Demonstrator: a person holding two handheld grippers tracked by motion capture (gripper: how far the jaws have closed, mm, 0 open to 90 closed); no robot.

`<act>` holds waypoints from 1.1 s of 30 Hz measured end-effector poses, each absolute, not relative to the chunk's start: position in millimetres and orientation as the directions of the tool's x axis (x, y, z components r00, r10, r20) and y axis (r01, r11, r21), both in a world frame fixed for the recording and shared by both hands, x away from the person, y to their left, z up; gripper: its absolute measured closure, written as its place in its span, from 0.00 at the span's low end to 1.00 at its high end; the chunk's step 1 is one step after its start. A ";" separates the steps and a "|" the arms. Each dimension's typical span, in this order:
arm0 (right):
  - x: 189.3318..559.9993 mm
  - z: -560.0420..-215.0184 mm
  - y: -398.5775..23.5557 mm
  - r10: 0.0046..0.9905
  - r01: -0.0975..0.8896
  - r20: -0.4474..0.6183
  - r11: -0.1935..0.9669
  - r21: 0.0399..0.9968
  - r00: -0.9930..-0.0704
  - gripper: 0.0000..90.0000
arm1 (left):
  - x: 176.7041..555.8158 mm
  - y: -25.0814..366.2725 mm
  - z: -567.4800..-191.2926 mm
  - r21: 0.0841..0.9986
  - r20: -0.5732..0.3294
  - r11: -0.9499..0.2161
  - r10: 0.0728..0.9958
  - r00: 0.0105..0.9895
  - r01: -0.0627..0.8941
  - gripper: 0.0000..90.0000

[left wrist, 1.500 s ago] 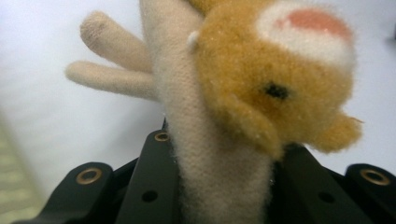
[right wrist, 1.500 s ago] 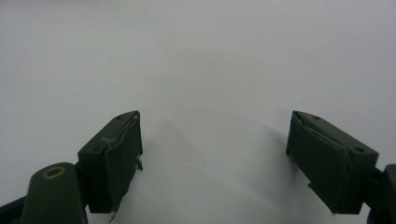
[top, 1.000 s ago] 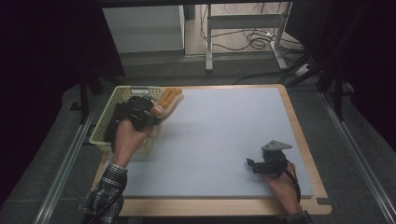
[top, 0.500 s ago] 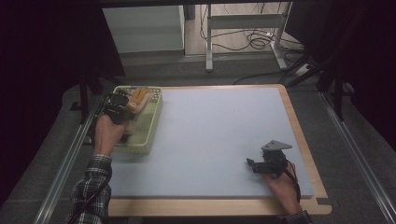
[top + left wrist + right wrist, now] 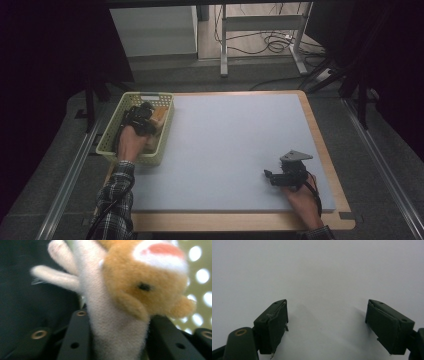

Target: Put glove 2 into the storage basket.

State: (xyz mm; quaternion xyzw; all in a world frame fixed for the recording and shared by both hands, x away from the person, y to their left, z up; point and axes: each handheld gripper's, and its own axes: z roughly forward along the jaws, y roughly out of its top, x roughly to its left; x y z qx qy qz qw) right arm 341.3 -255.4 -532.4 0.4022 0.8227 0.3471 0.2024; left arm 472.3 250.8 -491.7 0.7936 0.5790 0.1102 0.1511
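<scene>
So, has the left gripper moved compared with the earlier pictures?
Yes. The left gripper, with the plush toy between its jaws, has gone from the basket's right rim to inside it. Its jaws have just been opening.

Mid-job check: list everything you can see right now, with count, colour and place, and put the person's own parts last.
plush toy: one, tan and white, in the basket, between the left gripper's jaws
basket: one, pale yellow-green, perforated, at the table's far left edge
mat: one, light grey, covering the table top
table: one, wooden rim showing around the mat
left gripper: one, black, down in the basket; jaws have just been opening, toy between them
right gripper: one, black, near right on the mat, jaws apart, nothing between
sleeve: one, plaid, left forearm
</scene>
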 end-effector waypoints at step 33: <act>341.3 -532.5 -255.3 0.802 0.521 -0.054 0.435 0.734 -0.595 0.20 | 481.6 259.2 -504.7 0.385 0.044 -0.273 0.959 0.279 0.881 0.96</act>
